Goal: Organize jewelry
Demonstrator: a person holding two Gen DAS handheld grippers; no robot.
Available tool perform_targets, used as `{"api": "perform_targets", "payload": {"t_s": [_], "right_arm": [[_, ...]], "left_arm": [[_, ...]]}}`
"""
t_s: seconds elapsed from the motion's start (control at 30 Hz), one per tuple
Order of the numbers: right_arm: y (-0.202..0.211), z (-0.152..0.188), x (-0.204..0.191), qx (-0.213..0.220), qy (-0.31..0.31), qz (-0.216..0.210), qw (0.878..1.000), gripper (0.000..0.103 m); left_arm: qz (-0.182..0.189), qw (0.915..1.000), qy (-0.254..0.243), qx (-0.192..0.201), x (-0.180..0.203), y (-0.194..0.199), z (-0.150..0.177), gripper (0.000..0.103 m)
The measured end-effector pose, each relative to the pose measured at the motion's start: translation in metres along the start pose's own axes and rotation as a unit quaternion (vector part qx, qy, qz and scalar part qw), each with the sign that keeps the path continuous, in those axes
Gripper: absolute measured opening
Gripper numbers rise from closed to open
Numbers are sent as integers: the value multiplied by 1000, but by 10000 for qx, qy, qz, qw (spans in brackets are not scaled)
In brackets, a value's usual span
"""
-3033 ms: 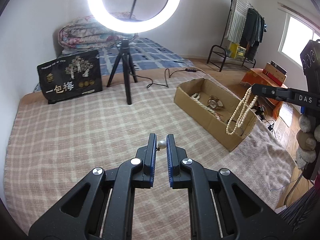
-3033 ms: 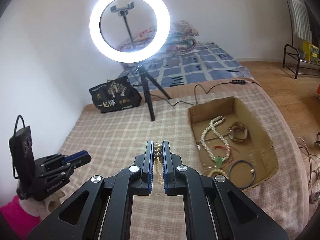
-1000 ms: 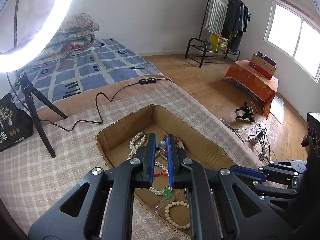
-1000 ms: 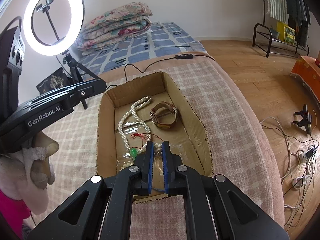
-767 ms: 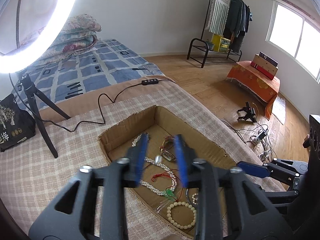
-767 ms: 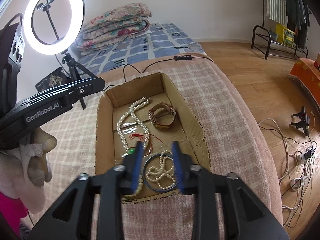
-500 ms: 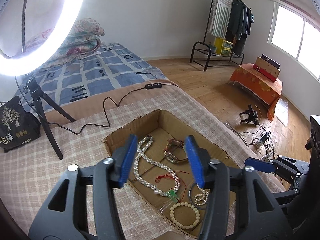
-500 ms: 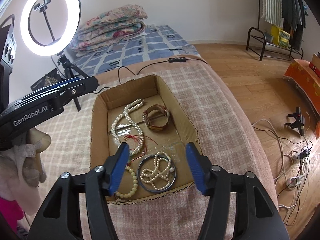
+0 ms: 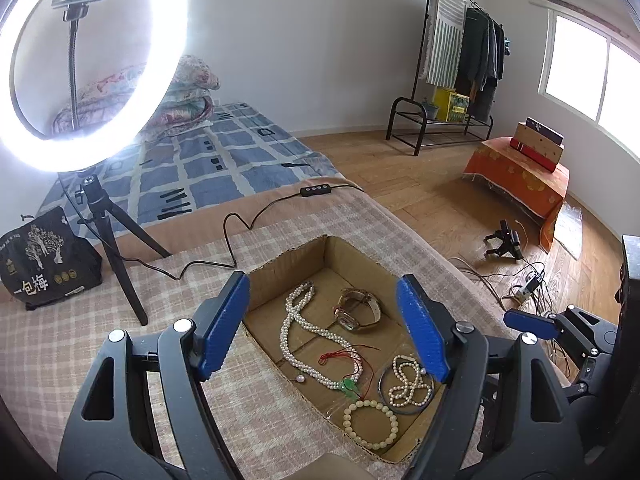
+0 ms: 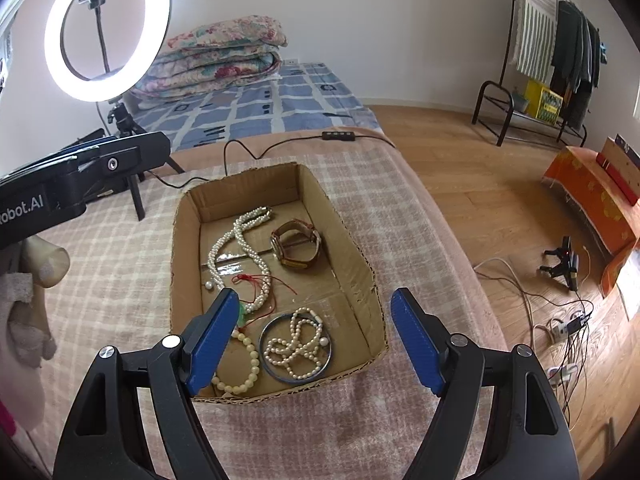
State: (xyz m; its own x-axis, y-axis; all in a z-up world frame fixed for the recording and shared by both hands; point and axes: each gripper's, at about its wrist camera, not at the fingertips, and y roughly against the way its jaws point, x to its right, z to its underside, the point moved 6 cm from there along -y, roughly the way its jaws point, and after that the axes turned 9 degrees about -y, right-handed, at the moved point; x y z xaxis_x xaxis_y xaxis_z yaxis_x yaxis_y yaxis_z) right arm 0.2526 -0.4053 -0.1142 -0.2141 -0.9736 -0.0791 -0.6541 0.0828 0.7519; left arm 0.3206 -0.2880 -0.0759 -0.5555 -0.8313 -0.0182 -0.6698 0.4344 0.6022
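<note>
An open cardboard box (image 9: 280, 268) (image 10: 352, 248) lies on the plaid blanket. It holds a long pearl necklace (image 9: 298, 332) (image 10: 240, 232), a watch (image 9: 356, 312) (image 10: 296, 244), a bead bracelet (image 9: 370, 420) and a red cord with a green pendant (image 9: 348, 384). A short pearl strand (image 10: 296, 344) (image 9: 408, 380) lies coiled inside a dark bangle (image 10: 268, 360). A loose single pearl (image 9: 299, 379) (image 10: 208, 286) rests near the box's left wall. My left gripper (image 9: 322, 278) and my right gripper (image 10: 313, 292) hover above the box. Both have their jaws opening wide and grip nothing.
A lit ring light (image 9: 92, 64) on a tripod (image 9: 116, 248) stands left of the box, with a black bag (image 9: 44, 260) beside it. Its cable (image 9: 240, 220) runs behind the box. The bed edge drops to a wooden floor with loose wires (image 10: 560, 320) at right.
Both grippers went from shut to wide open. The single pearl left the left jaws and the short pearl strand left the right jaws; both now lie in the box. The left gripper rose slightly.
</note>
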Motion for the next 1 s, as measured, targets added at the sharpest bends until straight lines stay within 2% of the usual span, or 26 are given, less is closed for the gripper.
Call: {"api": "perform_targets", "payload": {"t_s": [0.23, 0.57, 0.63, 1.0], "right_arm": [[21, -5, 1, 248, -136, 46, 9996, 78], [62, -11, -3, 756, -185, 256, 9966, 79], [73, -11, -6, 892, -157, 303, 9954, 79], [130, -4, -23, 1504, -73, 393, 9878, 80]], "left_arm": [[-108, 9999, -44, 98, -1, 23, -3, 78], [-274, 9990, -68, 340, -7, 78, -1, 79], [-263, 9990, -10, 357, -9, 89, 2, 84], [-472, 9968, 11, 640, -17, 159, 25, 93]]}}
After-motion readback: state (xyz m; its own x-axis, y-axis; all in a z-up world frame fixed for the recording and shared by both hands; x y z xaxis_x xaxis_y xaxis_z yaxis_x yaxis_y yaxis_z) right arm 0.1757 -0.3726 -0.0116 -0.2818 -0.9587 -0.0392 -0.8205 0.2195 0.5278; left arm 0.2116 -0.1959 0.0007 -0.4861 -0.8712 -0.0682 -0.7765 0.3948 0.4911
